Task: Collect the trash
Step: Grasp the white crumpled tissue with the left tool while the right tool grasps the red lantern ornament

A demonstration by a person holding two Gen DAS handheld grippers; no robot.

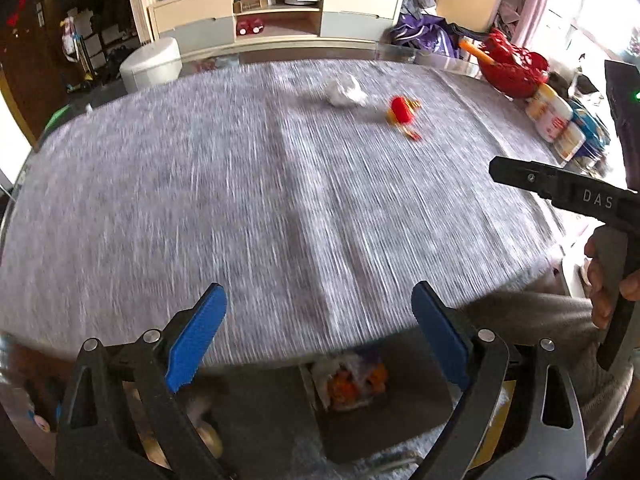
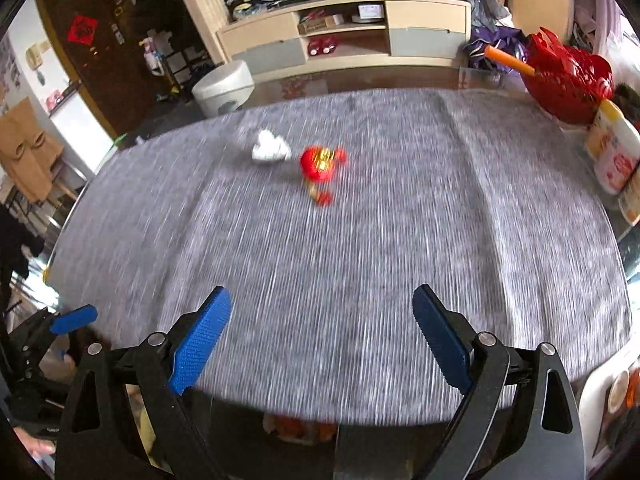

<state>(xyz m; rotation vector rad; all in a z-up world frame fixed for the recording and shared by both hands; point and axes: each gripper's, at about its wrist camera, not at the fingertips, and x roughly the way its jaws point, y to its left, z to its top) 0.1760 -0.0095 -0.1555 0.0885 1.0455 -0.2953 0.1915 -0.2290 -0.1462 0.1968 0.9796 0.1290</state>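
Note:
A crumpled white paper ball and a red and gold wrapper with a small red scrap lie at the far middle of the grey cloth table. A bin with orange and white trash sits under the near table edge. My left gripper is open and empty above the near edge, over the bin. My right gripper is open and empty over the near table. Both views are motion-blurred.
A red basket with an orange stick and several jars stand along the table's right edge. A white stool and a TV cabinet stand beyond the table. The right gripper's body shows at the left view's right side.

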